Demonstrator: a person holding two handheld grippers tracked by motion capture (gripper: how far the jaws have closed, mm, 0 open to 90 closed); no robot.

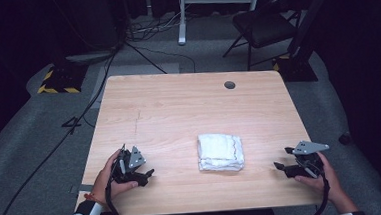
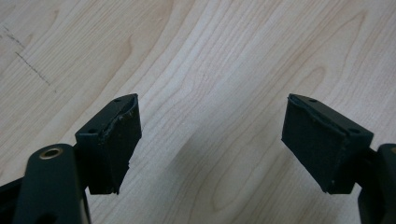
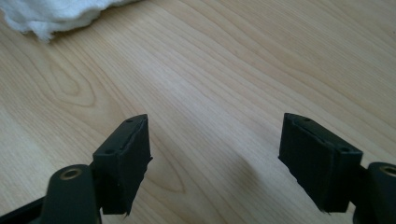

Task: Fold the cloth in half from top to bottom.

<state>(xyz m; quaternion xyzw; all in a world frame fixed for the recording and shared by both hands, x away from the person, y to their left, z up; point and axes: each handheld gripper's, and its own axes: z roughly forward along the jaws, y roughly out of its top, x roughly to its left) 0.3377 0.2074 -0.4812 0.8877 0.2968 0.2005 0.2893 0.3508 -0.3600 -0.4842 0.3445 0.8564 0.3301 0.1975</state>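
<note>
A folded white towel (image 1: 221,151) lies on the wooden table (image 1: 188,102), a little right of its middle and near the front. Its corner (image 3: 51,16) shows at the top left of the right gripper view. My left gripper (image 1: 150,173) rests low over the table at the front left, well left of the towel, jaws open with bare wood between them (image 2: 212,140). At the front right, my right gripper (image 1: 278,166) is held low, right of the towel, also open with nothing between its pads (image 3: 215,158).
A round grommet hole (image 1: 229,84) sits near the table's far edge. Beyond the table a black chair (image 1: 268,25), a white frame (image 1: 212,1) and cables (image 1: 102,83) stand on the grey floor.
</note>
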